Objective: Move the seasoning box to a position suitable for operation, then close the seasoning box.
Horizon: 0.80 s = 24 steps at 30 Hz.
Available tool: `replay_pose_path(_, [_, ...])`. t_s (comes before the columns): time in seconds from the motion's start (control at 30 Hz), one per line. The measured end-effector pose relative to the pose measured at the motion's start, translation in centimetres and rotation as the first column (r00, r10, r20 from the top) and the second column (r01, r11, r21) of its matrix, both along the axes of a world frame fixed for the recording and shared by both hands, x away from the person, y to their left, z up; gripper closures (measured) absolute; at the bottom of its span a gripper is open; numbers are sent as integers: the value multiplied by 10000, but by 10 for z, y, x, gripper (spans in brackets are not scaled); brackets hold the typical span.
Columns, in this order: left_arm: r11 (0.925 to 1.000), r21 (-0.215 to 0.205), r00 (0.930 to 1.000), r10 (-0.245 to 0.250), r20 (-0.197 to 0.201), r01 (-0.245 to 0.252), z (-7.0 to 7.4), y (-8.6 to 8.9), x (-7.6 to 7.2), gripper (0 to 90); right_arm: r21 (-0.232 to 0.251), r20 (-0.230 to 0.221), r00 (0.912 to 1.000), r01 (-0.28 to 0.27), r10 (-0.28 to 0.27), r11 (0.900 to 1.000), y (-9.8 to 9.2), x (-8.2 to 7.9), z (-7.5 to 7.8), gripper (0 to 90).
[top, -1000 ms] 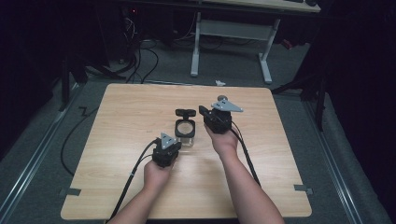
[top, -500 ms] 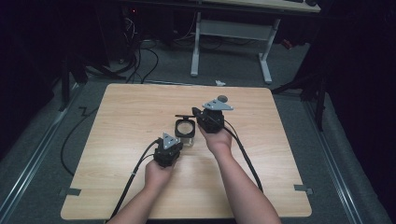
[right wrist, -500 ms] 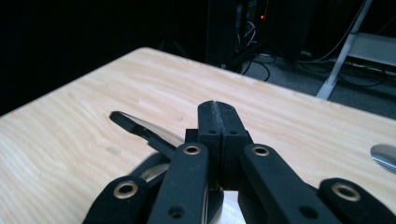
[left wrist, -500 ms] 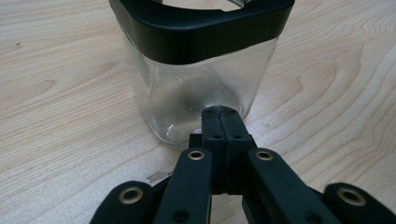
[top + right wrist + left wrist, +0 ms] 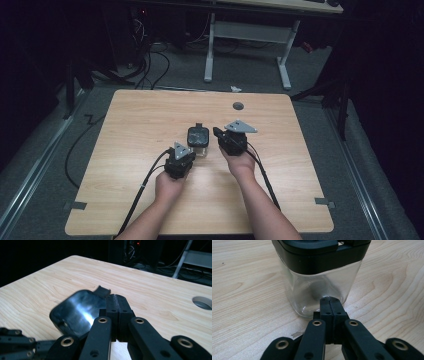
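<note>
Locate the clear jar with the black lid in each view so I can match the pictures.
High view: the jar stands near the table's middle, between the two grippers.
Left gripper view: its clear body rises at top centre, just beyond the shut jaws.
Right gripper view: its black lid sits left of centre, beside the shut jaws.
Shared landmark: the lid's small tab, on the far side in the high view.

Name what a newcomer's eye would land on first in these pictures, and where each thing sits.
First, the clear square jar with its black lid, standing near the middle of the wooden table. Next, the two hand-held grippers flanking it: the left gripper, jaws pressed together, low against the jar's near glass wall, and the right gripper, jaws also together, up beside the lid's edge. Beyond the table, everything is dark.
</note>
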<state>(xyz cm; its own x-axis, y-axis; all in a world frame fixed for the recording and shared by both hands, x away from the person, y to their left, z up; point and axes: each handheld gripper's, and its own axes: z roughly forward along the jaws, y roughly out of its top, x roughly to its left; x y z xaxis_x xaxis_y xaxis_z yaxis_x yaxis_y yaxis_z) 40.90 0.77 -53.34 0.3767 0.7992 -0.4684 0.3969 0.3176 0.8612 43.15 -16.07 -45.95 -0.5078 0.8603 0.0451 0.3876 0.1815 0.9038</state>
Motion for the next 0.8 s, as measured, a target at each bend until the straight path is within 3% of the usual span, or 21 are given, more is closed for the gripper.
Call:
replay_pose_path(0.17, [10000, 49, 10000, -55, -3, 55, 2, 2, -4, 900, -2, -85, 9998, 192, -192, 9998, -19, -14, -6, 900])
replay_pose_path(0.33, [9999, -59, 9998, -106, 165, 107, 9, 12, -9, 900, -116, -279, 9974, 659, -662, 9978, -50, -28, -22, 893])
replay_pose_path(0.47, [9997, 7, 9996, -252, 119, 252, 11, 22, -13, 884, -200, -451, 9955, 823, -832, 9964, -62, -34, -29, 881])
replay_pose_path(0.6, [9989, 349, 9994, -329, 122, 325, 13, 37, -17, 850, -355, -467, 9927, 1093, -1109, 9934, -81, -46, -33, 829])
replay_pose_path(0.8, [9992, 398, 10000, 61, -46, -59, 12, 68, -15, 812, -367, -557, 9843, 1654, -1673, 9855, -109, -64, -37, 731])
